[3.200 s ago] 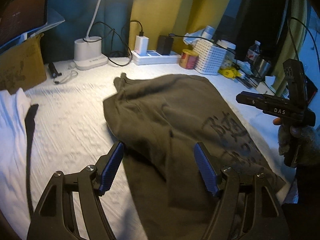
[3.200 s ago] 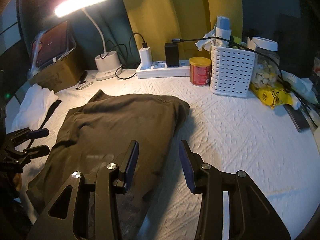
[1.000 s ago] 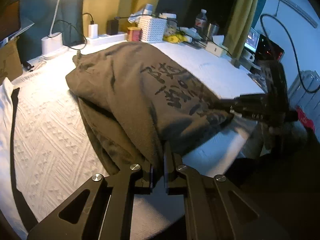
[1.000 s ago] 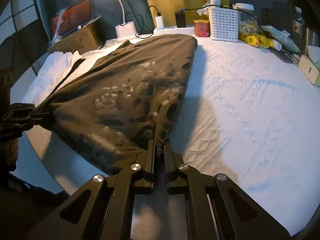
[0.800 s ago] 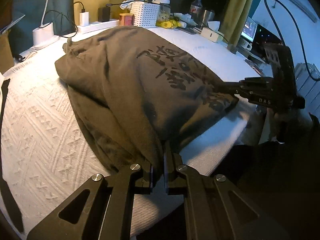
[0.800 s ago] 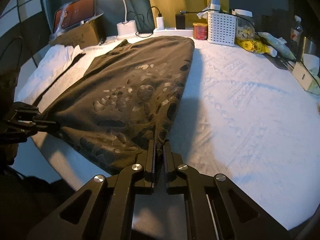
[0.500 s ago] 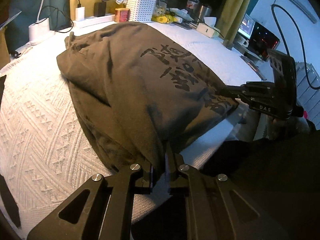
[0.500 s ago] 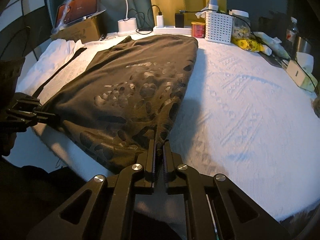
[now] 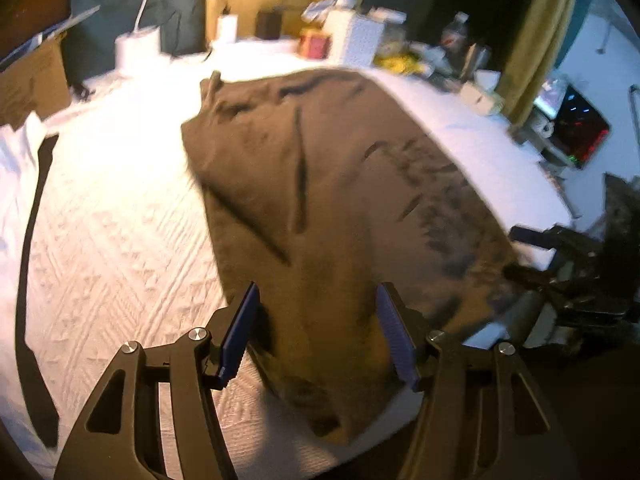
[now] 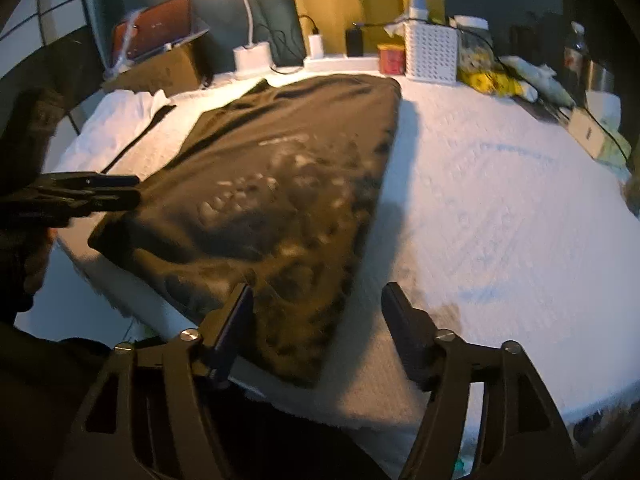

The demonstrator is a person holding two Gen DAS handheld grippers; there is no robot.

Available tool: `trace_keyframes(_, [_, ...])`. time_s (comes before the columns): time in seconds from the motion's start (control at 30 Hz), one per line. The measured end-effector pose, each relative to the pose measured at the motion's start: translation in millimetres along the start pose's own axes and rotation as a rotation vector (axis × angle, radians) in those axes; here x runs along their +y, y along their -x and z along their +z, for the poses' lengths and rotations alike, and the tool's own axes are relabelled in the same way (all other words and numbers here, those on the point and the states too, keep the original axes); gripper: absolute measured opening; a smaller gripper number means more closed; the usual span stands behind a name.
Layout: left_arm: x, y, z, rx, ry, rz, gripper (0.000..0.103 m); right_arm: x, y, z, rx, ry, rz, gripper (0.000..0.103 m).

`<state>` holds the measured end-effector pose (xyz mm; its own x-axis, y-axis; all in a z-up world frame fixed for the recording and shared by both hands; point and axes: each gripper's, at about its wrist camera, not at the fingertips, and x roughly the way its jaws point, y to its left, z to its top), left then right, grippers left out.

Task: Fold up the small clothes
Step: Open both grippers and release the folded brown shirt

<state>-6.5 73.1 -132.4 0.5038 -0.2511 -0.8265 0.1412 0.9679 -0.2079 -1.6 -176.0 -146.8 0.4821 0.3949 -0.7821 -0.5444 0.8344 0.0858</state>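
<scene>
Olive-brown shirt [image 9: 340,184] lies spread flat on the white textured surface [image 10: 500,208], dark printed lettering showing near its hem, which reaches the near edge. Left tongs [image 9: 316,332] and right tongs [image 10: 316,328] both gape wide, released, over that hem.

— Where is your left wrist camera? 
— Low over the near edge of the white quilted bedspread [image 9: 120,240], facing the far clutter.

— And your right one? 
— Near that same edge, facing likewise. Both share the olive-brown printed shirt [image 9: 340,184] and white perforated basket [image 10: 431,54].
</scene>
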Motion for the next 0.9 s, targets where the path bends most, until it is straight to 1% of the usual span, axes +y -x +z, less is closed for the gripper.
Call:
trace_keyframes(0.1, [-5.2,-0.3,-5.6,0.001,-0.022,0.023,0.061,5.4,-12.2,-0.8,0.013,0.045,-0.051,0.070])
trace_keyframes(0.13, [-5.3,1.1,-7.3,-0.001,-0.022,0.021,0.061,6.6,-14.7,-2.3,0.019,0.059,-0.059,0.070])
trace_keyframes(0.17, [-3.4,1.9,-9.8,-0.005,-0.013,0.010,0.061,9.2,-13.5,-5.0,0.000,0.077,-0.066,0.070])
trace_keyframes(0.23, [0.2,4.4,-13.3,-0.013,-0.003,-0.005,0.061,10.3,-12.1,-8.0,-0.001,0.097,-0.056,0.070])
trace_keyframes(0.3, [1.2,6.8,-13.2,-0.016,0.004,-0.006,0.061,8.3,-9.7,-12.0,0.003,0.108,-0.029,0.070])
trace_keyframes(0.37, [-0.2,8.4,-13.1,-0.020,0.008,0.010,0.062,5.1,-6.2,-13.2,0.014,0.117,-0.010,0.070])
trace_keyframes(0.47, [0.4,6.4,-8.9,-0.024,0.020,0.035,0.062,5.2,-3.0,-11.4,0.016,0.150,-0.028,0.070])
trace_keyframes(0.57, [4.3,5.0,-3.3,-0.034,0.061,0.054,0.062,2.2,-2.9,-2.8,0.012,0.146,-0.027,0.070])
trace_keyframes(0.67, [3.8,7.7,4.8,-0.052,0.068,0.079,0.062,0.1,-3.4,9.9,0.002,0.143,-0.015,0.070])
trace_keyframes(0.77, [5.8,9.1,14.4,-0.067,0.077,0.090,0.062,-1.7,-5.7,23.9,0.000,0.135,0.006,0.070])
trace_keyframes(0.9, [9.4,6.3,26.9,-0.075,0.087,0.114,0.064,-6.9,-11.7,39.9,0.004,0.133,0.028,0.070])
